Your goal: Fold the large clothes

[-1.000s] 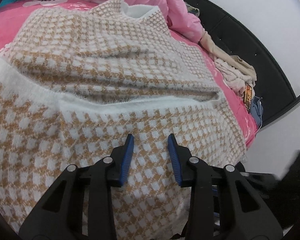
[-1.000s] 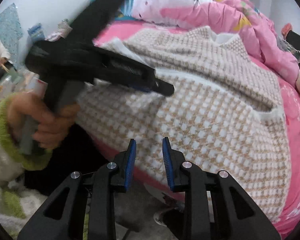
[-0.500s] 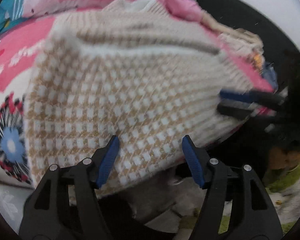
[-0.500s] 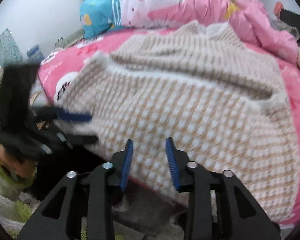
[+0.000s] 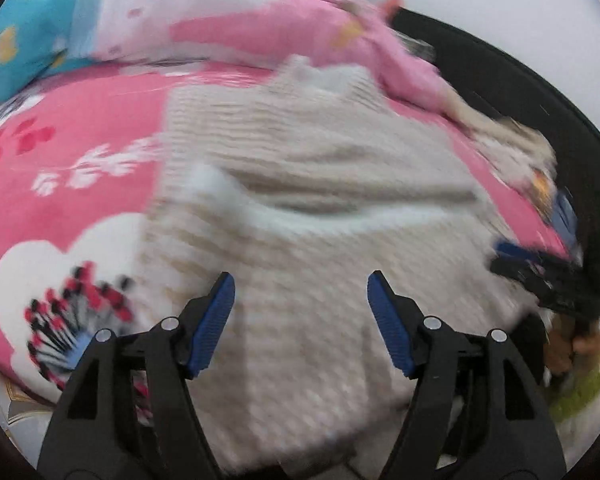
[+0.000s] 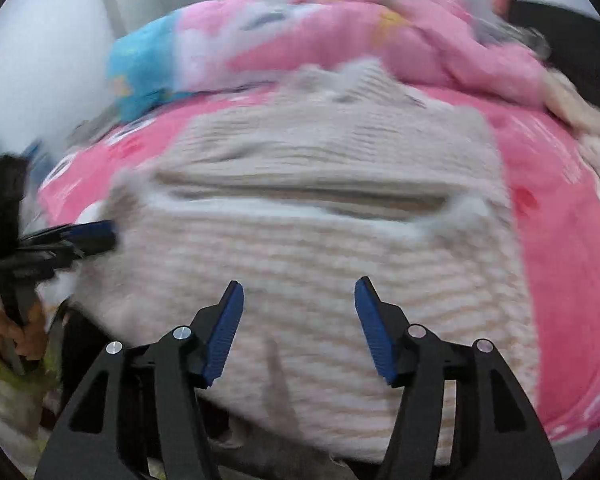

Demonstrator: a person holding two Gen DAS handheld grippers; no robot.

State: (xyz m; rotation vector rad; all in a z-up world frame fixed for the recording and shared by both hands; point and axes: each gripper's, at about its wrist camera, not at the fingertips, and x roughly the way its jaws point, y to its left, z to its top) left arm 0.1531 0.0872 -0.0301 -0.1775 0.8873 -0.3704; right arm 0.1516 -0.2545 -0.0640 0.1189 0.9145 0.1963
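Both grippers, left (image 5: 300,320) and right (image 6: 299,326), have just opened, empty, angled down over the sweater (image 5: 320,208) at the bed's (image 5: 80,184) near edge.

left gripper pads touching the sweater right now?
Cannot tell. Left wrist view: left gripper jaws open, nothing pinched; sweater lies behind the pads, blur hides any gap.

No text, label, brand or number can be read in either view. Only printed flower motifs are seen on the pink bedsheet (image 5: 80,184), and the pattern on the quilt (image 6: 380,40) is blurred beyond reading.
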